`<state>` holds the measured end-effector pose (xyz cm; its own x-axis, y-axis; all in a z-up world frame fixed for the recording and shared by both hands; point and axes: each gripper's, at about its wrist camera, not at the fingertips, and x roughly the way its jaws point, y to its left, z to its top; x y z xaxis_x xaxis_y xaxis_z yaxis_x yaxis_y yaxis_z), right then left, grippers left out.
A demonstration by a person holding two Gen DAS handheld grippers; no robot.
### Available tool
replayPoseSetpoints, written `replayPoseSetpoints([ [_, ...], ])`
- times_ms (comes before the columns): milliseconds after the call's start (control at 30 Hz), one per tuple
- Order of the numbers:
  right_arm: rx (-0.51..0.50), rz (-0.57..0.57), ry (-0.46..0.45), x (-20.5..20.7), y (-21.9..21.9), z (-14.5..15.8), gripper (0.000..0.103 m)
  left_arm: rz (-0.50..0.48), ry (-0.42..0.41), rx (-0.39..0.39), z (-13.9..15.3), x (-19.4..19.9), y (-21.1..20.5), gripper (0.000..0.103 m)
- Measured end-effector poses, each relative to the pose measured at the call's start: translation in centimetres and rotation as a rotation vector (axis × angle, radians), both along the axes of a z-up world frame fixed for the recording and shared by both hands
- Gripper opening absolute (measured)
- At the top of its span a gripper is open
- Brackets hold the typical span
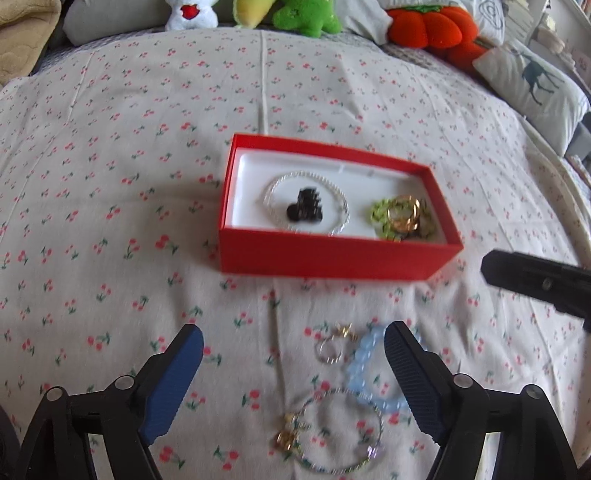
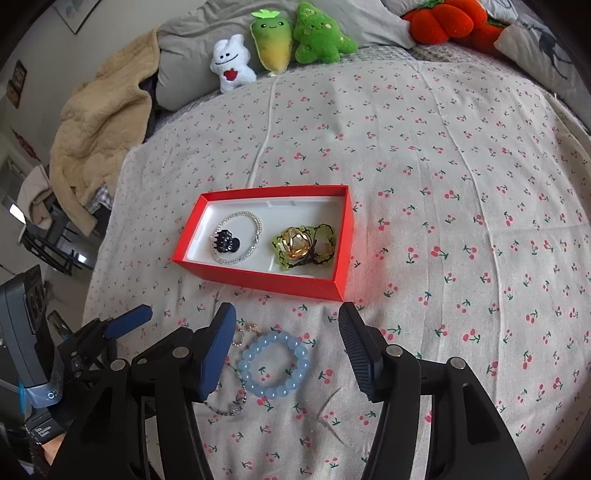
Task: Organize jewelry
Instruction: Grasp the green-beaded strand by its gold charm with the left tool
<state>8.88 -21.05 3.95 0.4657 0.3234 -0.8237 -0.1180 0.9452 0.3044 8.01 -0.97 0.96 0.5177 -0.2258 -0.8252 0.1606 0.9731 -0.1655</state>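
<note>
A red box (image 1: 332, 258) (image 2: 258, 282) with a white lining sits on the cherry-print bedspread. It holds a silver bracelet (image 1: 345, 206) (image 2: 255, 225), a black hair clip (image 1: 304, 208) (image 2: 226, 242), and green beads with gold rings (image 1: 400, 218) (image 2: 295, 245). In front of the box lie a light blue bead bracelet (image 1: 364, 365) (image 2: 275, 363), a small ring with a gold charm (image 1: 332, 347) (image 2: 243, 334) and a thin beaded bracelet (image 1: 332, 432) (image 2: 231, 402). My left gripper (image 1: 293, 365) is open above these. My right gripper (image 2: 286, 347) is open around the blue bracelet.
Plush toys (image 2: 280, 40) and an orange pumpkin cushion (image 2: 443, 18) line the head of the bed. A tan blanket (image 2: 96, 125) hangs off the left side. A deer-print pillow (image 1: 535, 88) lies at the right. The bedspread (image 2: 461, 221) spreads right of the box.
</note>
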Motion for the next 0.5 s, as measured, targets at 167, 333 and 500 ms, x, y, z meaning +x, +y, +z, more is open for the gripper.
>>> replayPoseSetpoints([
  [167,-0.032,-0.021,0.029,-0.8,-0.4,-1.2,0.067,-0.006,0.021,0.046,-1.0,-1.6,0.7,0.088],
  [333,-0.080,-0.039,0.061,-1.4,-0.8,-2.8,0.067,-0.007,0.043,0.075,-2.0,-2.9,1.6,0.088],
  [500,-0.135,-0.019,0.082,-2.0,-0.4,-4.0,0.067,-0.030,0.066,0.078,-2.9,-3.6,1.8,0.088],
])
